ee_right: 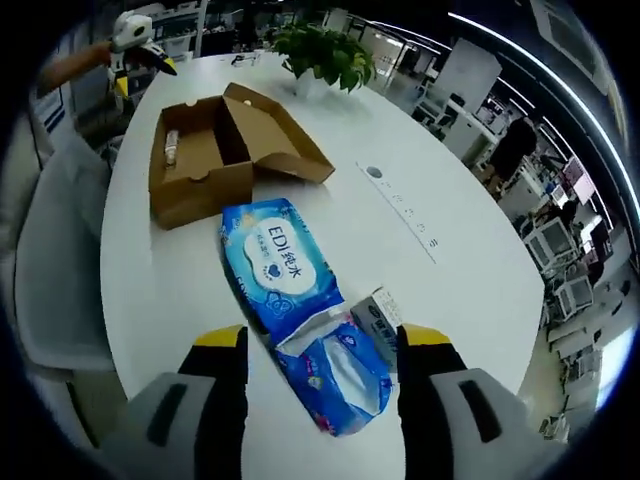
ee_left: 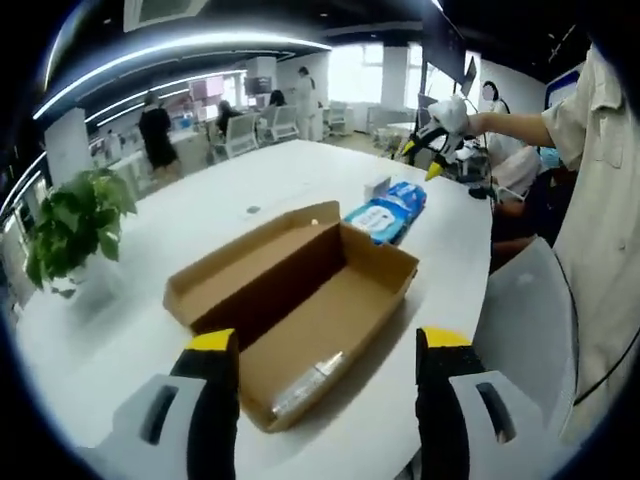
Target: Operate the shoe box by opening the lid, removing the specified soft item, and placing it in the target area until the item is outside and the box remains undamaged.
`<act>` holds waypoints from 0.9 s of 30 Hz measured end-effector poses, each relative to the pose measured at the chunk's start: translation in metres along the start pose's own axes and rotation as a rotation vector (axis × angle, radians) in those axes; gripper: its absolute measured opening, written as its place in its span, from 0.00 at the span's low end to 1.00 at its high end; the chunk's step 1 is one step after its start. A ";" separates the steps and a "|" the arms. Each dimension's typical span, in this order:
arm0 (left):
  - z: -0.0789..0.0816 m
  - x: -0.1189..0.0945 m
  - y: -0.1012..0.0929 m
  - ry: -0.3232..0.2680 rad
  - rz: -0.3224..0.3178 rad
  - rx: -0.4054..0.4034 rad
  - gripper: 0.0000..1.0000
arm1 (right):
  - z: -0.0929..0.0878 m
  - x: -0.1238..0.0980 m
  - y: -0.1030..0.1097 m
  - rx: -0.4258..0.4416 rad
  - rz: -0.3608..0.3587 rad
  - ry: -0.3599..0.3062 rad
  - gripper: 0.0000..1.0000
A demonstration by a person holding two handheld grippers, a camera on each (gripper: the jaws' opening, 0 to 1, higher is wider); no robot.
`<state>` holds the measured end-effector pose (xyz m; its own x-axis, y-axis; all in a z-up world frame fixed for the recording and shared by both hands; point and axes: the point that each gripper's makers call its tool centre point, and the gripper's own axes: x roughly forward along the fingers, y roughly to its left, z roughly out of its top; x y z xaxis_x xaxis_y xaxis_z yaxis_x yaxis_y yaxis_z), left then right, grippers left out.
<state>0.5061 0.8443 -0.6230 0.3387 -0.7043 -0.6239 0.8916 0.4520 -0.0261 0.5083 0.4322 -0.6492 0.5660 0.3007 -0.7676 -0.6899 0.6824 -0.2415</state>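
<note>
We see the pack [ee_right: 290,300] lying on the desk [ee_right: 440,170] outside the open box [ee_right: 200,160]. It looks soft, light and slick-filmed, so we'd pinch its middle gently. Left claw [ee_left: 328,345] and right claw [ee_right: 321,340] both gape, released.

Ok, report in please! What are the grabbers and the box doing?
Both grippers open, holding nothing. Shoe box lid open, small tube inside. Blue wipes pack out on table, beside a small carton. Nothing blocking.

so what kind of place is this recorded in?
Likely an open-plan office: long white table, office chairs and desks behind, potted green plant, strip ceiling lights, people standing at workstations.
</note>
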 end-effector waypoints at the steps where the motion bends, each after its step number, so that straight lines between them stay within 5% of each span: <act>1: 0.000 0.001 0.000 0.005 -0.009 0.005 0.70 | 0.002 -0.004 0.004 0.017 -0.010 -0.015 0.59; 15: 0.005 0.016 0.008 0.067 -0.107 0.082 0.58 | 0.016 -0.047 0.040 0.221 -0.109 -0.151 0.67; 27: -0.018 0.034 0.012 0.253 -0.210 0.228 0.50 | 0.013 -0.066 0.081 0.314 -0.116 -0.157 0.78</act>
<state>0.5232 0.8354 -0.6589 0.0828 -0.5984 -0.7969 0.9870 0.1596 -0.0174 0.4207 0.4765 -0.6107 0.7117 0.2911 -0.6394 -0.4585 0.8820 -0.1087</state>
